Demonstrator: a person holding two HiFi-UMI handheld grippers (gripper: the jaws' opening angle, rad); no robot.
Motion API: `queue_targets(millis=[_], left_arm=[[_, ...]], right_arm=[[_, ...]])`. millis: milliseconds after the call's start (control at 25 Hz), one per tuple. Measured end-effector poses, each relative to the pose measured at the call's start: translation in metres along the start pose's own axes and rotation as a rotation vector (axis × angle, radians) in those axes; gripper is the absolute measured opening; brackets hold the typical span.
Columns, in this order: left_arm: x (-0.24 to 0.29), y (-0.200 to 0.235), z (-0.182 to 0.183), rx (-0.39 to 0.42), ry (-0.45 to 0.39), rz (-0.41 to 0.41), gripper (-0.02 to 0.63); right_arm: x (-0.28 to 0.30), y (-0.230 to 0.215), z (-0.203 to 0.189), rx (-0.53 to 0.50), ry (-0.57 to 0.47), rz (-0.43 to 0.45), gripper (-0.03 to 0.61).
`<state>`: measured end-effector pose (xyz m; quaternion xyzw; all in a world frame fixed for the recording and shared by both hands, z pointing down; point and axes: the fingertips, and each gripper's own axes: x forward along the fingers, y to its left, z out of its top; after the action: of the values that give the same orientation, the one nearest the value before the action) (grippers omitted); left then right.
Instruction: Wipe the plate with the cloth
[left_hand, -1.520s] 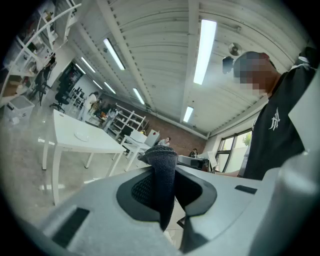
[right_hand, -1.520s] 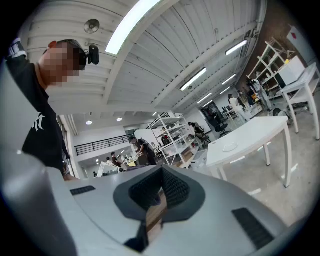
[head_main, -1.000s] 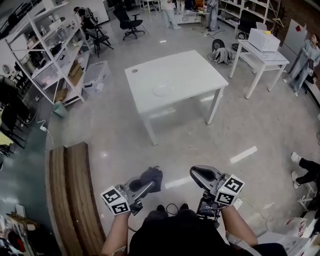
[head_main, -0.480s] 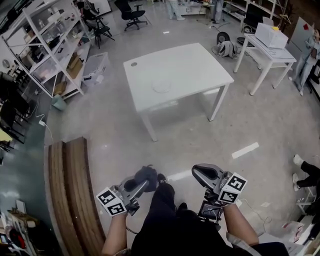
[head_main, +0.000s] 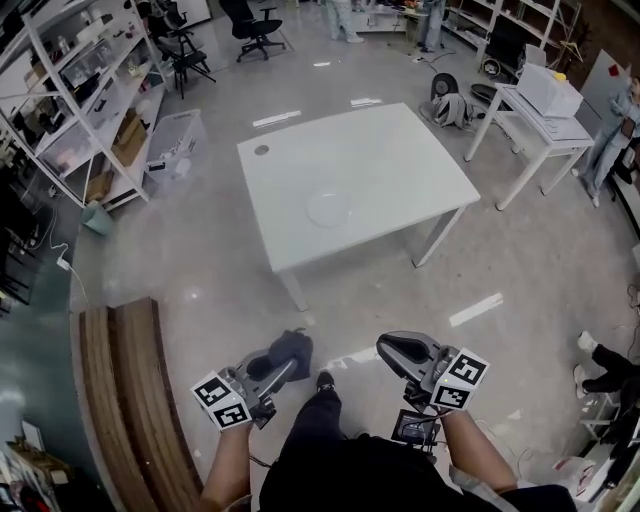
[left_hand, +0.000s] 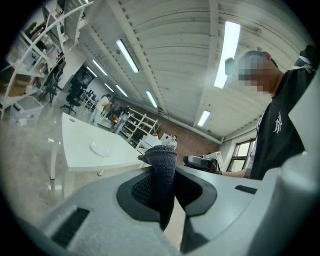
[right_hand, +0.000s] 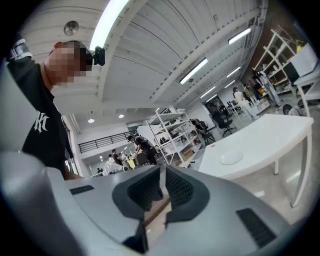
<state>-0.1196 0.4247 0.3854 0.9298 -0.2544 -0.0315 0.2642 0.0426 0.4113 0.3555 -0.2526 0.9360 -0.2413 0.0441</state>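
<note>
A white plate (head_main: 328, 208) lies near the middle of a white table (head_main: 400, 160), well ahead of me across the floor. My left gripper (head_main: 278, 368) is low and close to my body, shut on a dark grey cloth (head_main: 287, 350) that sticks out past its fingertips. In the left gripper view the cloth (left_hand: 163, 180) hangs pinched between the jaws, with the plate (left_hand: 100, 148) far off on the table (left_hand: 80, 145). My right gripper (head_main: 393, 348) is level with the left and holds nothing. Its jaws (right_hand: 162, 172) stand together, and the plate (right_hand: 231, 157) shows far beyond them.
White shelving (head_main: 90, 110) and a plastic bin (head_main: 170, 150) line the left side. A curved wooden bench (head_main: 130, 400) is near my left. A second white table (head_main: 545, 120) with a box stands at the right, office chairs (head_main: 250, 25) at the back, and someone's feet (head_main: 600, 355) at the right edge.
I have stepped forward, so the table and plate look nearer and larger. Both grippers keep their pose in front of my body, the left still shut on the cloth.
</note>
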Motion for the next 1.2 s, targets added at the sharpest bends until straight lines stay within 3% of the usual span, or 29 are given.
queue_targets(millis=[280,600,680,760,1000,1200], left_arm=[[0.039,0.087,0.056,-0.018,0.034,-0.056,0.054],[0.095,0.155,0.091,-0.021,0.046,-0.058,0.054],[0.114,0.175,0.095,-0.024,0.049,-0.044,0.054],[0.134,0.196,0.103,-0.035,0.043,-0.020,0.054],[0.205,0.259,0.124,-0.075,0.048,0.045,0.054],[0.254,0.301,0.129,-0.098,0.106,0.111,0.054]], right_arm=[[0.078,-0.059,0.046,0.001,0.007,-0.032,0.008],[0.110,-0.137,0.081,0.019,0.007,-0.046,0.008],[0.116,-0.164,0.086,0.032,0.011,-0.037,0.019],[0.124,-0.194,0.090,0.052,0.025,-0.021,0.084],[0.156,-0.299,0.116,0.091,0.113,0.006,0.086],[0.179,-0.371,0.110,0.143,0.251,0.013,0.083]])
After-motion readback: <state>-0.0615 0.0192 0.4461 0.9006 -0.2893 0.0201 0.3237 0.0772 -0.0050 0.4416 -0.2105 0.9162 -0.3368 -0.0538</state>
